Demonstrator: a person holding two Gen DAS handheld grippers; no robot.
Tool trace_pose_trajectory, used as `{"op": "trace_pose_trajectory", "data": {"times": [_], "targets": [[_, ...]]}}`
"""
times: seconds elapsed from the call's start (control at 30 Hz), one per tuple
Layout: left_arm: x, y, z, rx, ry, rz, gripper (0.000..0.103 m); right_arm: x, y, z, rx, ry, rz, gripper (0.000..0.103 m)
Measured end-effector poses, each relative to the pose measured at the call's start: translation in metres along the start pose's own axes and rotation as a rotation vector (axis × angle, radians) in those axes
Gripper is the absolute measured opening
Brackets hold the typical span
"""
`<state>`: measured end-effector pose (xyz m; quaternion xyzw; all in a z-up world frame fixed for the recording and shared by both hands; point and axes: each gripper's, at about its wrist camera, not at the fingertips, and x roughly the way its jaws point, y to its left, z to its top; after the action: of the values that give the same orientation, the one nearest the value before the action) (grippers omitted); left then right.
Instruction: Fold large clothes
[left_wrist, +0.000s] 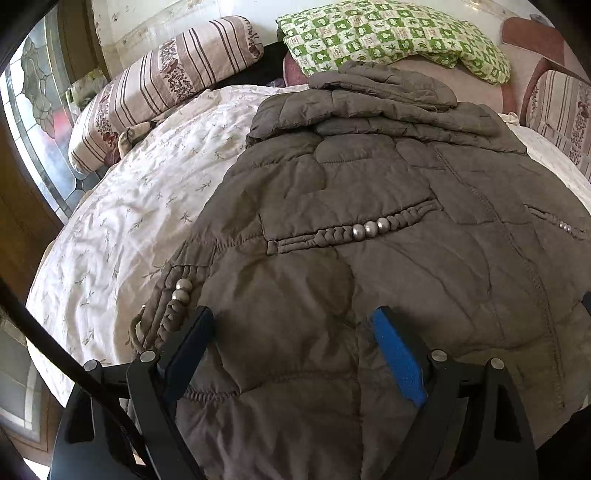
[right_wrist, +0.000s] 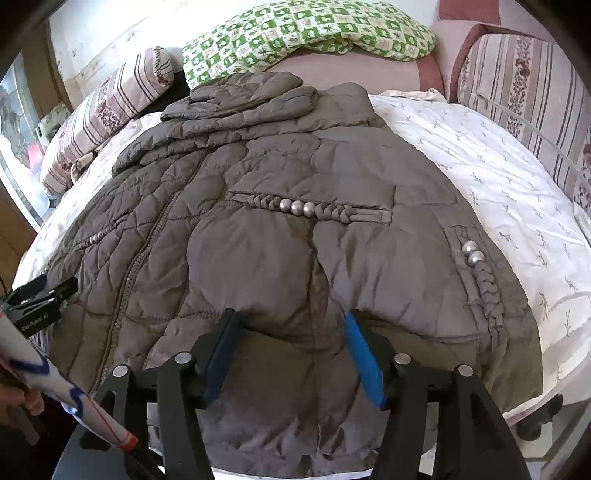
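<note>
A large brown quilted jacket (left_wrist: 369, 229) lies spread flat on the bed, hem toward me, with both sleeves folded in across the far collar end (left_wrist: 384, 96). Braided trims with silver beads (left_wrist: 369, 227) cross its front. My left gripper (left_wrist: 295, 325) is open, its fingers straddling the fabric near the jacket's left hem. My right gripper (right_wrist: 291, 325) is open over the same jacket (right_wrist: 295, 221) near its right hem, jaws spread around a raised puff of fabric. The left gripper (right_wrist: 40, 299) shows at the left edge of the right wrist view.
The jacket rests on a white floral bedsheet (left_wrist: 129, 221). A striped pillow (left_wrist: 155, 88) and a green checked pillow (left_wrist: 388, 37) lie at the head. A striped cushion (right_wrist: 535, 103) and a wooden chair frame (left_wrist: 535, 66) stand on the right. A window (left_wrist: 33, 122) is on the left.
</note>
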<state>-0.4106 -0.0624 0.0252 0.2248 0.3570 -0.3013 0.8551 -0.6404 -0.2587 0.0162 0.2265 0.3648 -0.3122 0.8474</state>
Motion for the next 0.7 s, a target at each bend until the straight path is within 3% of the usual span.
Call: {"op": "trace_pose_trajectory", "data": {"times": [0.5, 0.7], "targets": [[0.0051, -0.0026, -0.0039, 0.023, -0.035, 0.026, 0.094, -0.0020, -0.0027, -0.0054, -0.026, -0.029, 0.007, 0.066], [-0.0025, 0.0030, -0.0030, 0.014, -0.040, -0.007, 0.094, -0.0062, -0.0075, -0.0031, -0.010, -0.019, 0.037, 0.066]]}}
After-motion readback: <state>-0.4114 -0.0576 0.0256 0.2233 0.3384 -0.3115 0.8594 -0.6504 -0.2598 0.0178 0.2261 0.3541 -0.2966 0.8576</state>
